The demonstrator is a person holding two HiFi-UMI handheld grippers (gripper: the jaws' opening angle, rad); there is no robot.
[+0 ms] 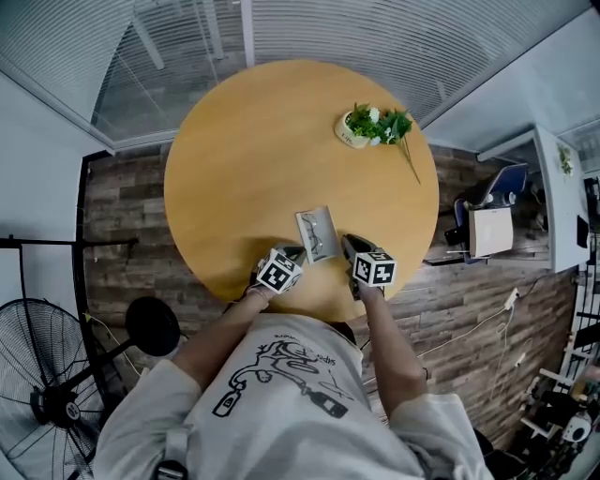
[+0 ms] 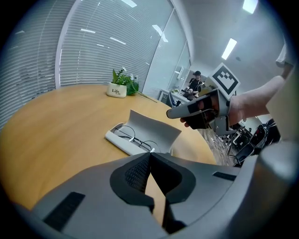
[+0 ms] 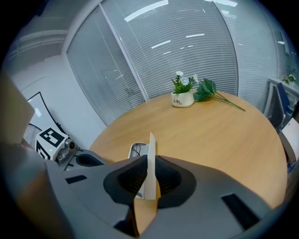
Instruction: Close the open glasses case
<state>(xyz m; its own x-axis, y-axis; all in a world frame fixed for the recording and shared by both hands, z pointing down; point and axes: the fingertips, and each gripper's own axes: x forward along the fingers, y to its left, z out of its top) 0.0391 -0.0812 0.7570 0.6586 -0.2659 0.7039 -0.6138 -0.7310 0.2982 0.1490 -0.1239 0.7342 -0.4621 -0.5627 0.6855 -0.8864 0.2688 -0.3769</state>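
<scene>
The right claw (image 3: 149,161) pinches the glasses case (image 1: 318,234) lid; left claw (image 2: 150,155), pressed together, sits beside it.

Lit brightly and evenly from above by ceiling strip lights (image 2: 230,48), mirrored as white streaks in the glass wall (image 3: 154,9). Soft sheen without harsh glare across the worktop (image 1: 253,141). Only faint, short shadows beside the glasses case (image 2: 152,128). Strong fisheye bending in all three views, with visible curving of the straight blinds (image 2: 93,46) and blacked-out corners in both gripper views. Sharp at middle distance, case and worktop grain crisp. Slightly soft up close on the grey tongs of the left gripper (image 2: 150,155) and right gripper (image 3: 150,157).
</scene>
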